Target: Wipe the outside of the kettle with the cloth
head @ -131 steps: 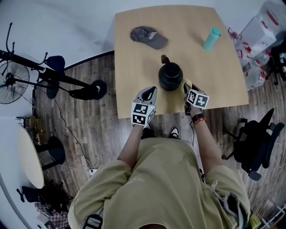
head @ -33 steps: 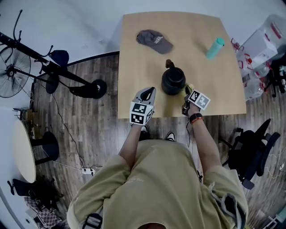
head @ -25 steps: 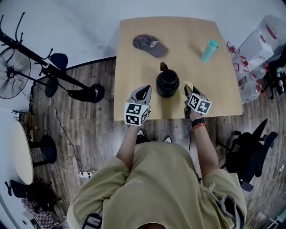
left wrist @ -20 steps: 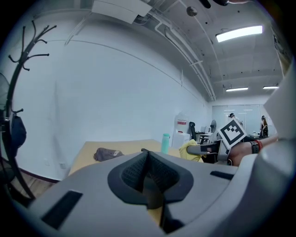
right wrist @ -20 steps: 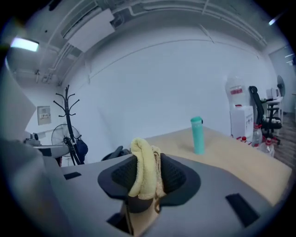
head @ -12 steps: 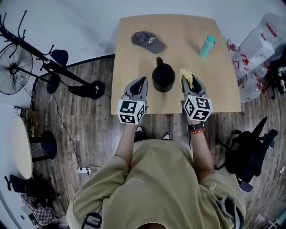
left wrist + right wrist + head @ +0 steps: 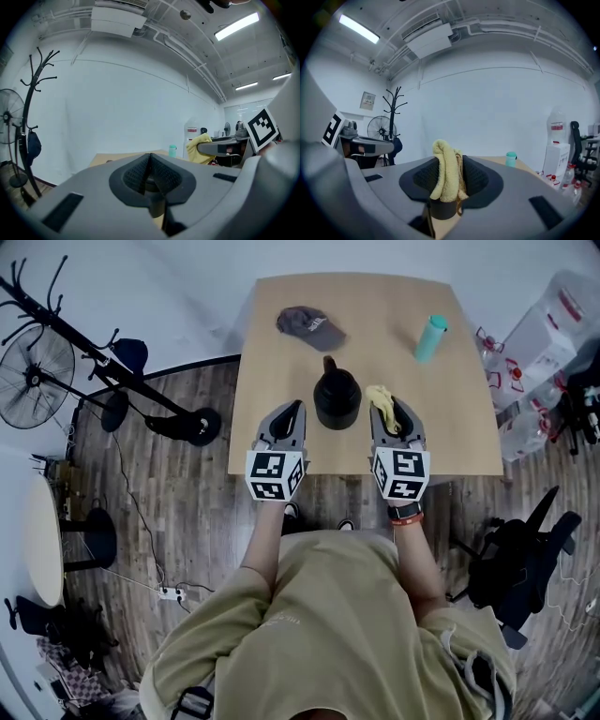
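In the head view the black kettle (image 7: 337, 400) stands upright in the middle of the wooden table (image 7: 459, 418), its handle pointing to the far side. My right gripper (image 7: 391, 410) hangs just right of it, shut on the yellow cloth (image 7: 380, 397), which sits clear of the kettle. The right gripper view shows the cloth (image 7: 447, 174) bunched between the jaws. My left gripper (image 7: 295, 408) hovers just left of the kettle, shut with nothing in it; its pads (image 7: 140, 172) meet. Neither gripper view shows the kettle.
A grey cap (image 7: 311, 326) lies at the table's far left and a teal bottle (image 7: 429, 337) stands at its far right. A coat stand (image 7: 112, 376) and a fan (image 7: 39, 376) are on the floor to the left. White boxes (image 7: 548, 315) and a chair (image 7: 525, 563) are to the right.
Both grippers have lifted off the table and pulled back toward me. The right one has carried the cloth away from the kettle's right side. The kettle has stayed put.
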Motion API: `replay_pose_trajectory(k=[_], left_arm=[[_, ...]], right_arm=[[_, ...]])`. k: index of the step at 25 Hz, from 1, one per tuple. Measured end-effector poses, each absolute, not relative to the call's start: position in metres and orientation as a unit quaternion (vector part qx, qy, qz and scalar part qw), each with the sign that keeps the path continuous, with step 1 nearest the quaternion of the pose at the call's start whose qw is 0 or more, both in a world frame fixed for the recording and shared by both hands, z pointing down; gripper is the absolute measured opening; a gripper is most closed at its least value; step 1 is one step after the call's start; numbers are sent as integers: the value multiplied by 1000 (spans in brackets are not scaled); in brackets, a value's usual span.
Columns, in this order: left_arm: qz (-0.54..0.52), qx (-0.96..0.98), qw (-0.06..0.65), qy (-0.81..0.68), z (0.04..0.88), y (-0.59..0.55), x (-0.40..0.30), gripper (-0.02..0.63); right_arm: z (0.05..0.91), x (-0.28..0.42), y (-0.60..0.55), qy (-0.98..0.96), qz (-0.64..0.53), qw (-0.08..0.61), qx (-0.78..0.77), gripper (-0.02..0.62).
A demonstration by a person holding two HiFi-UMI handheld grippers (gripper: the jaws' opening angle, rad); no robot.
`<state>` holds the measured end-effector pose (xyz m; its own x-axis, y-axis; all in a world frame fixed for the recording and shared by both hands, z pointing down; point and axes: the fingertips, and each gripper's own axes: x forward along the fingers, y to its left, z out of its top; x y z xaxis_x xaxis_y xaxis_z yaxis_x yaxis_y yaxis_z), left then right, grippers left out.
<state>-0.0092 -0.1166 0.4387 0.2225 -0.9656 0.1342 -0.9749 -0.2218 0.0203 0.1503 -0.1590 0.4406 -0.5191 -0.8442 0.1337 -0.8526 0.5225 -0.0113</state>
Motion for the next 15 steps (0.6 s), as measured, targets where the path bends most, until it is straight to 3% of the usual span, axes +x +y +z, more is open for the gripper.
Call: replay_pose_trajectory(k=[15], left_arm=[[91,790,90,-600,483,-102,21,25]], right_arm=[[488,159,-135,-879,135,63,452,149]])
